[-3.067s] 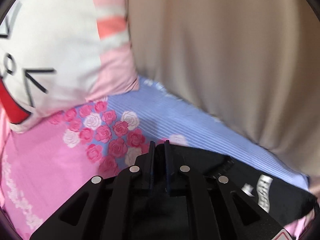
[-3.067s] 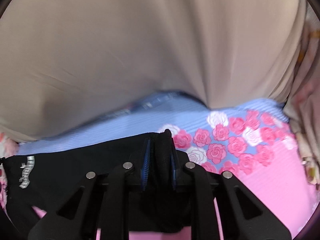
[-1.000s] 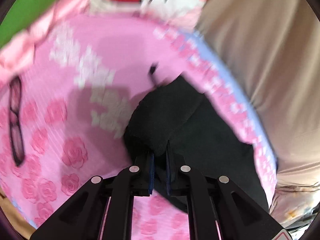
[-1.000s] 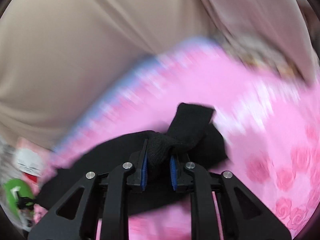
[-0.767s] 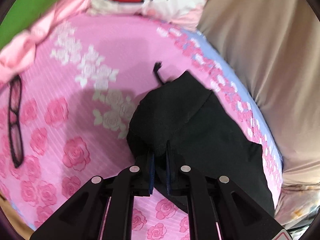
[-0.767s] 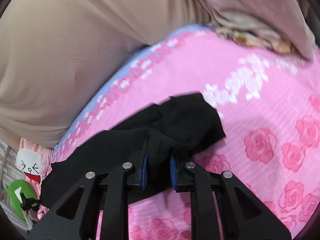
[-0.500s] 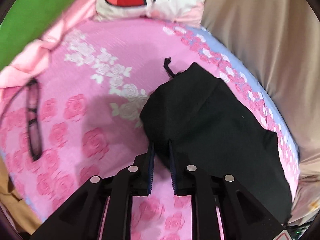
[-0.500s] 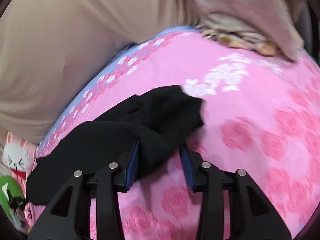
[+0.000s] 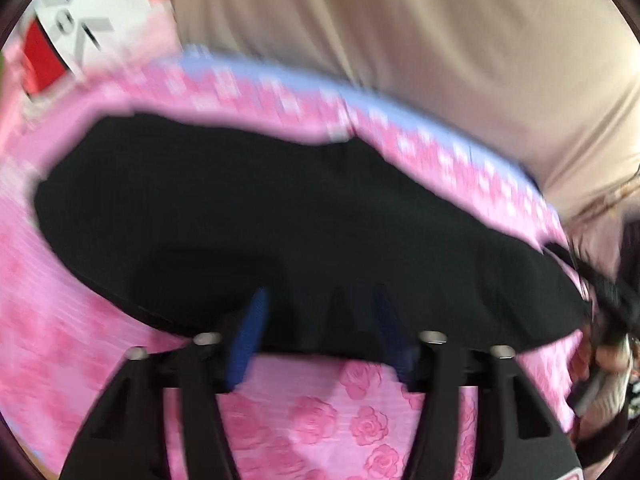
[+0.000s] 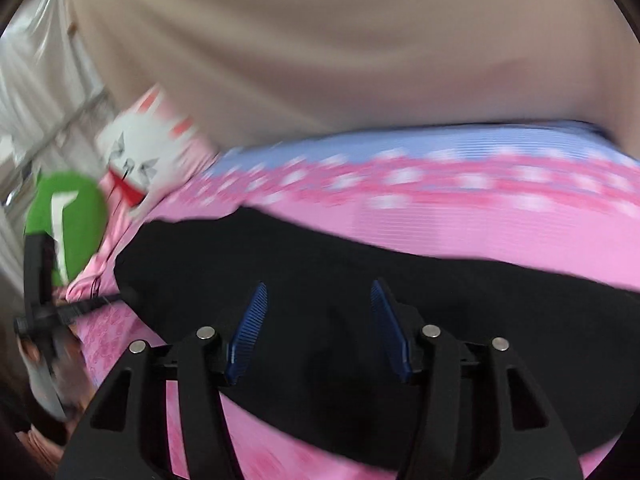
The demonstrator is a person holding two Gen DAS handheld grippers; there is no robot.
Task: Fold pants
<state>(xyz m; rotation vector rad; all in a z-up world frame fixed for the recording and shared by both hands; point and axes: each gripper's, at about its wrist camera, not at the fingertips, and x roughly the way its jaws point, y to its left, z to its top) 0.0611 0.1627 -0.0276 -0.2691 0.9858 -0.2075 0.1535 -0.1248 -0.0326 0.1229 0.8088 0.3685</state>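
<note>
Left wrist view shows the left gripper [image 9: 320,312] released, its two blue-padded fingers [image 9: 250,336] spread wide with nothing clamped between them. The black pants [image 9: 280,216] lie flat on the pink rose-print bedsheet [image 9: 340,412], straight ahead of the fingers and stretching off to both sides of them. The near edge of the cloth runs across just behind the fingertips, so the tips sit over the fabric while the bases of the fingers are over bare sheet. Whether the tips touch the cloth cannot be told; the picture is blurred. Beyond the pants, past a blue striped band of the sheet, hangs a beige curtain [image 9: 440,40], and up to the left of the fingers stands a white cartoon pillow [image 9: 80,20].

Right wrist view shows the right gripper [image 10: 318,308] likewise released, fingers [image 10: 248,328] apart and holding nothing. The pants [image 10: 400,300] spread out directly under and ahead of the fingers, reaching farther to the right than to the left, with their near edge passing beneath the gripper body. Far left of the fingers, the other gripper's dark frame [image 10: 38,280] shows by the cloth's left end, beside a green cushion [image 10: 74,220].
</note>
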